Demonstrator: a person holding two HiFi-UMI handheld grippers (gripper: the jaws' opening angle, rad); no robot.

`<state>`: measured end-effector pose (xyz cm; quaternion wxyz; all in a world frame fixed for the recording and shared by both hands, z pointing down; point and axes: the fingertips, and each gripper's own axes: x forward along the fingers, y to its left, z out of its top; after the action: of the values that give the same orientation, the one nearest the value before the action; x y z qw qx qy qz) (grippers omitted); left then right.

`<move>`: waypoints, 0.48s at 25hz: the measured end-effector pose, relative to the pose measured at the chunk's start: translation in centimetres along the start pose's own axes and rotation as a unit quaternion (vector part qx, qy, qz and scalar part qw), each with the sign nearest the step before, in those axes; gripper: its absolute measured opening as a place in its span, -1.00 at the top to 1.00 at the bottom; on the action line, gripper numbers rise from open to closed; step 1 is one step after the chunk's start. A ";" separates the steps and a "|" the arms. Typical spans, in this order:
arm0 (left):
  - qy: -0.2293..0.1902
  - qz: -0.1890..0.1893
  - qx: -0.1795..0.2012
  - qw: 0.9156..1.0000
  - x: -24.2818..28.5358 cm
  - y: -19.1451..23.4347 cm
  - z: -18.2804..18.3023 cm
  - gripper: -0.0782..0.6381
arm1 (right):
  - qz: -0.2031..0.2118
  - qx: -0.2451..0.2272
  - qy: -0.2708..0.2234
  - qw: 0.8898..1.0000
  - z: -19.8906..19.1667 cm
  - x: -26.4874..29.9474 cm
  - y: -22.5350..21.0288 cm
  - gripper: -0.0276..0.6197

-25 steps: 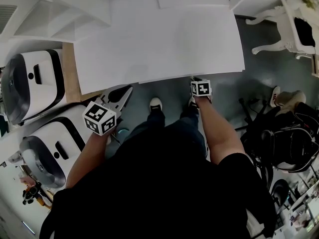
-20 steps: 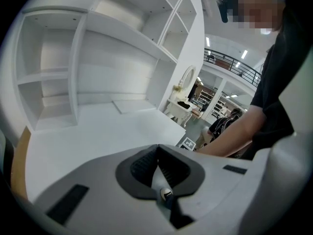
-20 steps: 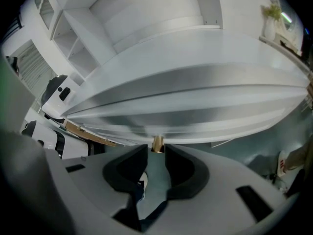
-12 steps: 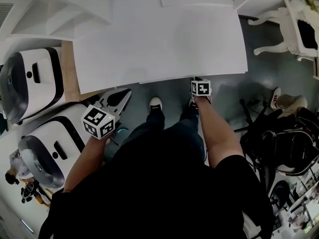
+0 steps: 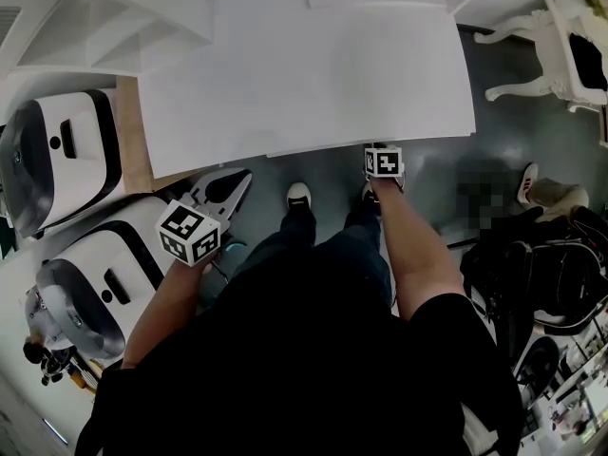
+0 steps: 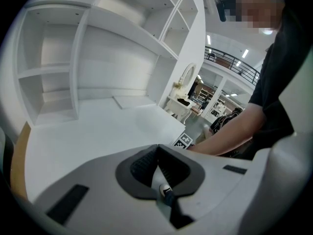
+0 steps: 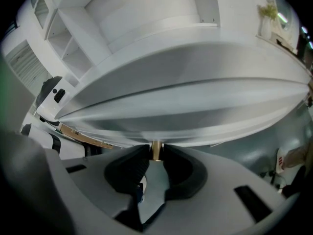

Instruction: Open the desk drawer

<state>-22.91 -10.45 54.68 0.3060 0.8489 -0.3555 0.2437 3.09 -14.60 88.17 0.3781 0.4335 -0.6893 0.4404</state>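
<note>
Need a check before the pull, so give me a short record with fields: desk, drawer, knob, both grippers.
desk: white, seen from above
drawer: under the desk's front edge, not pulled out
knob: brass, on the drawer front, between the right gripper's fingers
right gripper: fingers closing round the knob, no firm grip evident yet
left gripper: fingers together, nothing between them, held to the left, off the desk
step: drawer not yet opened
</note>
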 end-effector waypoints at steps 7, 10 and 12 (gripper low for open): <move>-0.001 -0.002 -0.001 1.000 -0.1 0.0 -0.3 0.76 | -0.004 0.001 0.006 1.000 -0.1 -0.1 0.0 0.64; 0.001 -0.002 -0.002 1.000 -0.1 0.0 -0.6 0.76 | -0.005 -0.009 0.015 1.000 -0.1 0.0 0.1 0.64; 0.002 -0.003 -0.003 1.000 0.0 0.0 -0.7 0.76 | -0.003 -0.015 0.020 1.000 0.0 0.1 0.1 0.65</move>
<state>-23.05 -9.91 55.14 0.3096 0.8486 -0.3534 0.2432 2.95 -14.60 88.24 0.3996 0.4207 -0.6869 0.4377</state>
